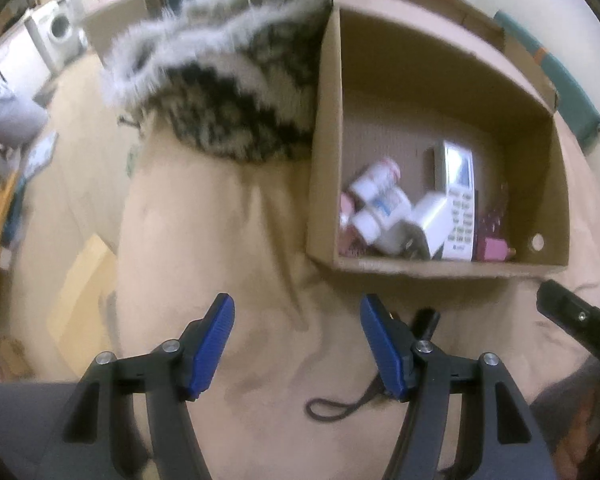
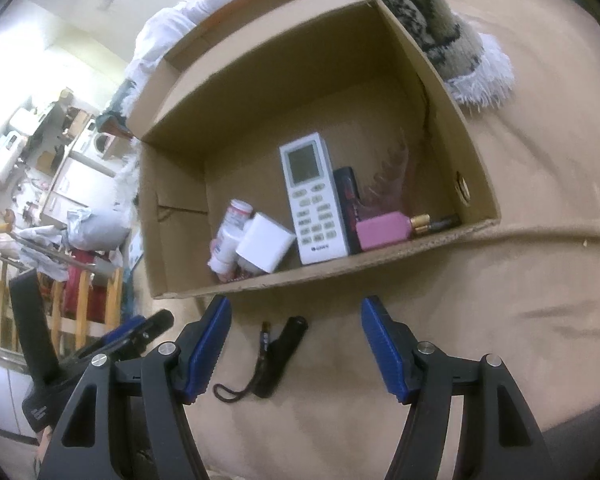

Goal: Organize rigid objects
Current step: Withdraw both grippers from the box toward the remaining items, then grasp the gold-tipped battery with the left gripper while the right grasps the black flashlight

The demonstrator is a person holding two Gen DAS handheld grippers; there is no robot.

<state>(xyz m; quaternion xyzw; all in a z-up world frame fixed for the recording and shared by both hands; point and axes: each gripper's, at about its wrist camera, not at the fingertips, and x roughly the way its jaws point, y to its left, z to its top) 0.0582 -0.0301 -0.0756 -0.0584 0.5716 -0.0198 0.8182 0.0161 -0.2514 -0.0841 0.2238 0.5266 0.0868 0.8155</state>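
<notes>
Tan fabric, some bed or sofa cover, carried everything, with a cluttered room and a washing machine blurred behind. On it stood an open cardboard box, and beside its far corner lay a woolly patterned hat with a white fringe.

Inside the box, along its near wall, sat a white remote control, a couple of white pill bottles, a white block, a pink flask with a gold cap, and a dark slim thing behind the remote that I could not name.

One item was outside: a black stick-like gadget with a wrist loop, lying on the fabric just before the box's near edge.

Right gripper hovered over it, blue pads spread wide, holding nothing, the gadget between the fingers but not touched. Left gripper hung beside it, also spread and empty, with the gadget's cord looping near its right finger.

By my reading, most of the sorting looked done and this was the pick-up of the last stray. Next would call for dropping the right claw lower, turning to straddle the gadget's narrow body, closing firmly, then lifting over the near wall. That loose cord could snag, I reckoned.
</notes>
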